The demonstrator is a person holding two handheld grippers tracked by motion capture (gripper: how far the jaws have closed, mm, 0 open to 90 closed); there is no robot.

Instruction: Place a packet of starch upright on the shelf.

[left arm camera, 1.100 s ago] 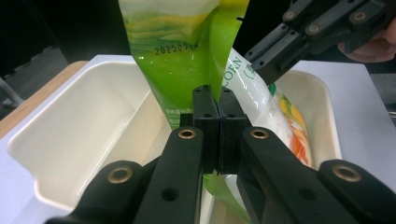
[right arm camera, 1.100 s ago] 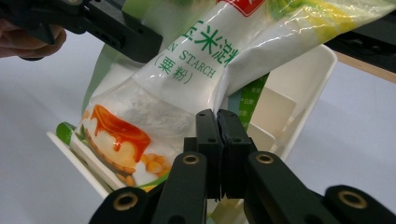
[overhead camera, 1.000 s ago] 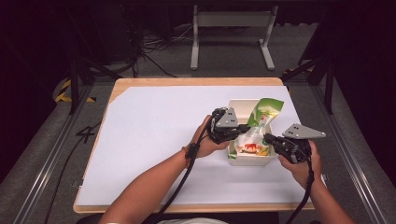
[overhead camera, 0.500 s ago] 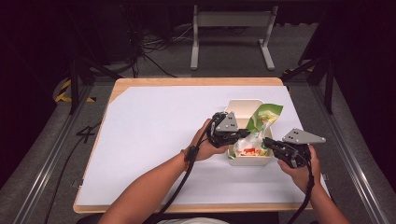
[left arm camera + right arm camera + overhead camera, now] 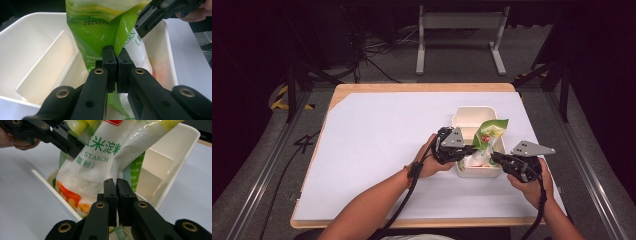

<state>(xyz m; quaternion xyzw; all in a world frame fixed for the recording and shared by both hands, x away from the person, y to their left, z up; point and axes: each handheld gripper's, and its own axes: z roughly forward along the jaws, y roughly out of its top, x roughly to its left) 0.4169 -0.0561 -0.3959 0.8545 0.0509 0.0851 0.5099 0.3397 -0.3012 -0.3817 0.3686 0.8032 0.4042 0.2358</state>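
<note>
The jaws of the left gripper (image 5: 116, 67) are pressed together on a fold of the green side of the bag (image 5: 100, 32), and those of the right gripper (image 5: 116, 195) are pinched on the film at the bag's white, printed face. The bag (image 5: 488, 137) is held between the two grippers (image 5: 468, 150) (image 5: 495, 157), tilted, with its lower end down inside the near compartment of the white box (image 5: 472, 112) and its top leaning out above the rim. The box is set on the white sheet (image 5: 377, 150) that covers the table.

Several risks can be judged from this. Only thin film is caught at each grip, so a slip is likely if the bag is pulled against its own weight. If the grippers are drawn apart, the film could be stretched or torn and the starch spilled. The bag seems wedged between the box walls and the divider (image 5: 43, 66), so the light box could be lifted or dragged along with it, since nothing is seen to hold it down. If the bag is pushed in instead, the upper part could be buckled over the rim and left protruding. How firmly the lower end is seated cannot be told.
</note>
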